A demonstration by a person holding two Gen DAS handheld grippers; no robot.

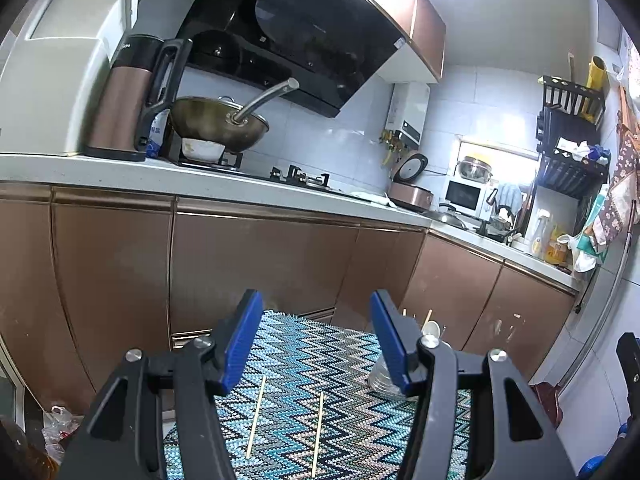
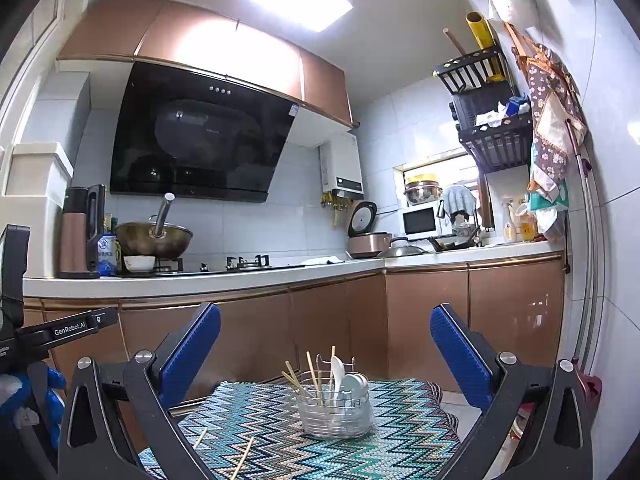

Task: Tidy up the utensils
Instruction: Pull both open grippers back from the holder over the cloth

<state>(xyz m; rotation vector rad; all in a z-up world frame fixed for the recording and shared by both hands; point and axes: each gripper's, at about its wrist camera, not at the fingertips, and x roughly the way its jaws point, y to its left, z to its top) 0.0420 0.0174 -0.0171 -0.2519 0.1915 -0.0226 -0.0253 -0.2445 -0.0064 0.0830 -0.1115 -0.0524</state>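
Looking along our left tongs (image 1: pixel 316 340), spread wide and empty, we see two chopsticks (image 1: pixel 256 416) lying loose on the zigzag mat (image 1: pixel 320 352). Our right tongs (image 2: pixel 325 354), wide and empty, face the wire holder (image 2: pixel 334 416) with chopsticks and spoons on the bench.

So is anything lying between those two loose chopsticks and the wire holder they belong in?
Nothing visible. The two chopsticks lie on bare mat, and only mat shows between them and the holder. Both grippers are open, holding nothing.
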